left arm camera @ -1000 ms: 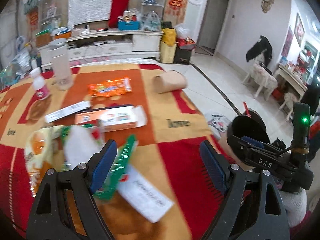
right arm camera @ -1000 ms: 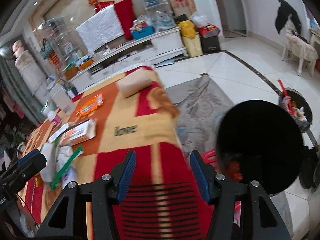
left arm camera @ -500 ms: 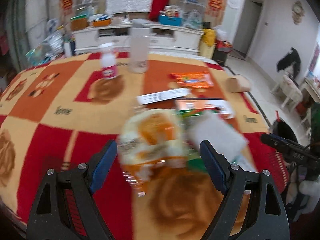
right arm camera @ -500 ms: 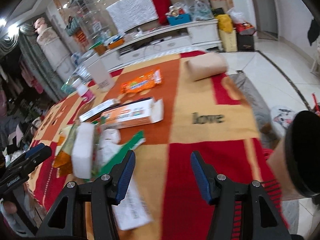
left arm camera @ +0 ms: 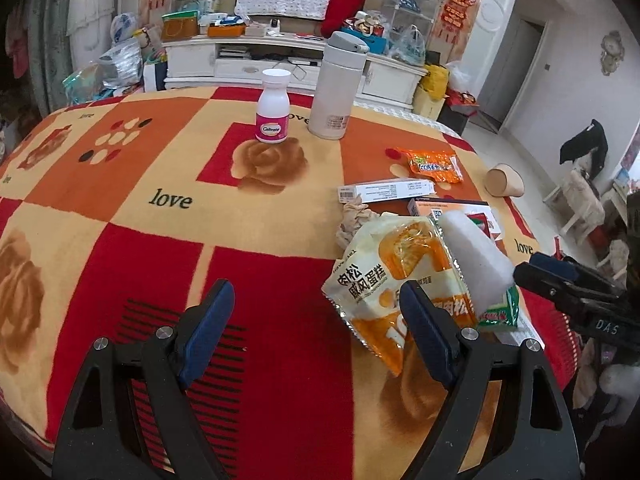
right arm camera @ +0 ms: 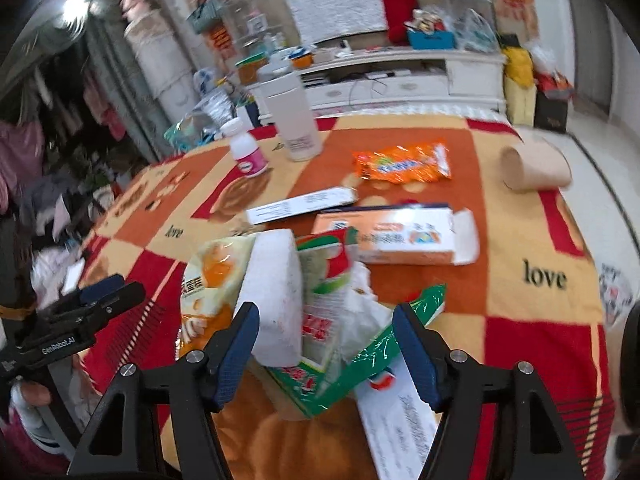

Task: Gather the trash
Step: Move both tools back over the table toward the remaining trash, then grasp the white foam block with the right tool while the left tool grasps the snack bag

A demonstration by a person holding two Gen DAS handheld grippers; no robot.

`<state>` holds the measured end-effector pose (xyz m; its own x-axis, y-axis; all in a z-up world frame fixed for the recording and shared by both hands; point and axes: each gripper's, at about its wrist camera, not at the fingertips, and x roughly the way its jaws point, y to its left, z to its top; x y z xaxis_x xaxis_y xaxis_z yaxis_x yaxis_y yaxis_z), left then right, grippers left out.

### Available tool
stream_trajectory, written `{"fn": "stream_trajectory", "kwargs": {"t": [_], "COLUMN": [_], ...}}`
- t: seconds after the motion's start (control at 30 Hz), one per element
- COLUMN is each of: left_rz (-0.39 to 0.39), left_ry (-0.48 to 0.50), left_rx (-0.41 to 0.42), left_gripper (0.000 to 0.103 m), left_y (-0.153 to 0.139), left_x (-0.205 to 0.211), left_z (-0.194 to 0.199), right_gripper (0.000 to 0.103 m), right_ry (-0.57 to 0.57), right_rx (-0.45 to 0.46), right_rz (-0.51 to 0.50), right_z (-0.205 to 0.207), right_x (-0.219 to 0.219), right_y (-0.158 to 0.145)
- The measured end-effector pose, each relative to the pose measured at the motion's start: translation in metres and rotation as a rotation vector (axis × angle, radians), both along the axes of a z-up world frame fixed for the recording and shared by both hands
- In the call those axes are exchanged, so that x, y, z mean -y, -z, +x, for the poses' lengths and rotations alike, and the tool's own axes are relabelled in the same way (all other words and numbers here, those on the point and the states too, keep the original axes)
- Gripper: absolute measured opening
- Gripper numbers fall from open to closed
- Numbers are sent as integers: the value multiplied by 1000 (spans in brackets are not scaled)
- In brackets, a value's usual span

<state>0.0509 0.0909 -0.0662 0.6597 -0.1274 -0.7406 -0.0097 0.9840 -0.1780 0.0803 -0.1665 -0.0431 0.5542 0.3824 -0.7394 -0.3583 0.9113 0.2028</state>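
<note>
A heap of trash lies on the red and orange blanket: a yellow snack bag point(left arm camera: 394, 268) point(right arm camera: 212, 276), a white foam block point(left arm camera: 474, 254) point(right arm camera: 276, 296), a green wrapper point(right arm camera: 384, 344), crumpled tissue point(right arm camera: 362, 308) and an orange carton point(right arm camera: 404, 236). Farther off lie a white slim box point(left arm camera: 386, 191) point(right arm camera: 300, 205), an orange candy packet point(left arm camera: 434, 164) point(right arm camera: 402, 162) and a tipped paper cup point(left arm camera: 505, 180) point(right arm camera: 534, 168). My left gripper point(left arm camera: 316, 332) is open, left of the heap. My right gripper point(right arm camera: 326, 350) is open just before the foam and green wrapper.
A white thermos point(left arm camera: 336, 86) point(right arm camera: 294, 118) and a pink-labelled pill bottle point(left arm camera: 273, 108) point(right arm camera: 247, 153) stand at the table's far side. A white cabinet point(left arm camera: 288, 64) with clutter lines the back wall. Tiled floor lies to the right.
Both grippers have swung left, away from the black bin on the floor, toward the table. The trash heap now sits close before the right gripper. Both stay open.
</note>
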Motion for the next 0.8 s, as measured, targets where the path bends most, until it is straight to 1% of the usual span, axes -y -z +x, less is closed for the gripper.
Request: {"fn": "stream_trajectory", "kwargs": {"t": [0.1, 0.17, 0.2, 0.27, 0.33, 0.37, 0.43, 0.5, 0.6, 0.8], "left_rz": [-12, -25, -26, -23, -27, -32, -34, -31, -38, -55], "left_ry": [1, 0, 0, -5, -10, -15, -17, -16, -7, 5], "left_rx": [-5, -13, -13, -11, -12, -13, -18, -23, -30, -24], "left_gripper": [84, 84, 84, 84, 84, 84, 84, 84, 84, 84], "left_y": [3, 5, 6, 7, 8, 8, 9, 9, 10, 6], "left_x": [-13, -22, -24, -31, -36, -38, -41, -41, -39, -35], "left_z": [2, 3, 3, 3, 1, 0, 0, 1, 2, -3], "right_gripper": [67, 67, 67, 67, 67, 67, 67, 67, 66, 66], "right_ry": [-10, 12, 25, 35, 34, 26, 8, -17, -29, -25], "right_rx": [23, 48, 49, 29, 7, 3, 16, 36, 31, 37], "right_rz": [-77, -136, -144, -108, -47, -40, -66, -112, -173, -171], "right_z": [-4, -6, -6, -5, -2, 0, -2, -3, 0, 8], "right_x": [-15, -18, -17, -14, -12, -15, -25, -36, -45, -47], "right_y": [-5, -9, -11, -13, -15, -15, -14, -10, 2, 4]}}
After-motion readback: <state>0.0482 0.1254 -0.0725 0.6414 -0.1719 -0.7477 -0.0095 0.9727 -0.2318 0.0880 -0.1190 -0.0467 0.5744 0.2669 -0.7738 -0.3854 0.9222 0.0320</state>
